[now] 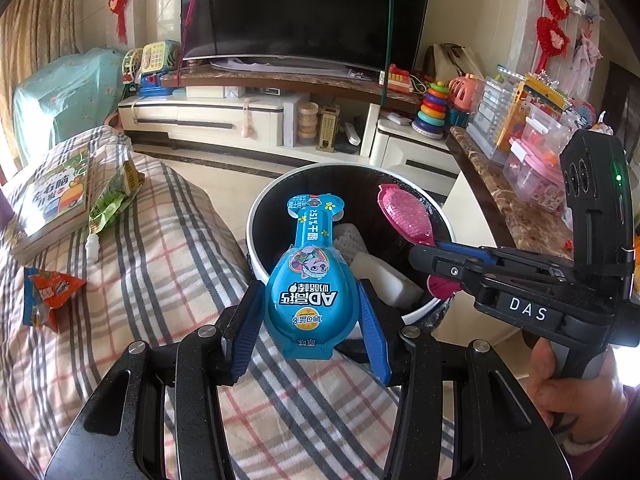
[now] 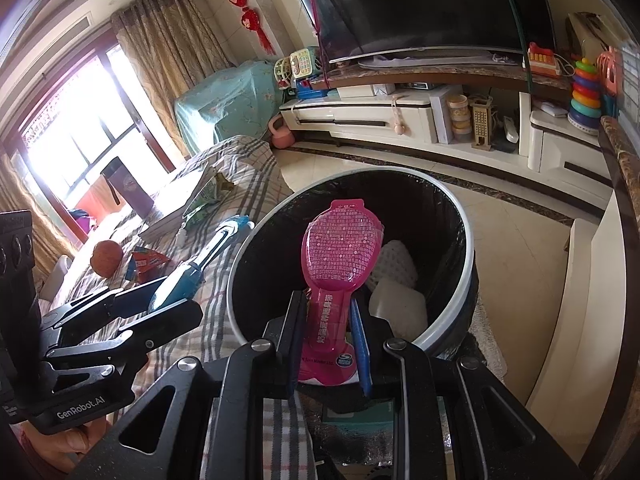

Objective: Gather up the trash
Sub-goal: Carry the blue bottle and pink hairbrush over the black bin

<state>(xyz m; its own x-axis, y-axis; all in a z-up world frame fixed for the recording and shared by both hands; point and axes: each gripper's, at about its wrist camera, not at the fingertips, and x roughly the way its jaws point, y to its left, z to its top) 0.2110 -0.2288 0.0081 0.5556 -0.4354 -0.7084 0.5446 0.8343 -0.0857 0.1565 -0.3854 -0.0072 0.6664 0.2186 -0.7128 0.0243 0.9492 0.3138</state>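
My left gripper point(image 1: 310, 318) is shut on a blue spoon-shaped snack package point(image 1: 310, 280), held at the near rim of the round trash bin point(image 1: 256, 216). From the right, my right gripper point(image 2: 329, 320) is shut on the handle of a pink spoon-shaped package point(image 2: 340, 244) whose wide end hangs over the bin's point(image 2: 466, 240) opening. In the left wrist view the pink package point(image 1: 406, 216) and the right gripper point(image 1: 436, 252) reach over the bin. White foam pieces point(image 1: 384, 276) lie inside the bin. The left gripper point(image 2: 160, 296) with the blue package point(image 2: 192, 272) shows at the left of the right wrist view.
A plaid-covered surface point(image 1: 160, 248) holds a book point(image 1: 56, 200), a green wrapper point(image 1: 112, 200), an orange-and-blue snack bag point(image 1: 48, 296) and a brown round object point(image 2: 106, 258). A TV stand point(image 1: 240, 116) with toys lies beyond the bin; a marble-topped counter point(image 1: 504, 200) with plastic boxes runs on the right.
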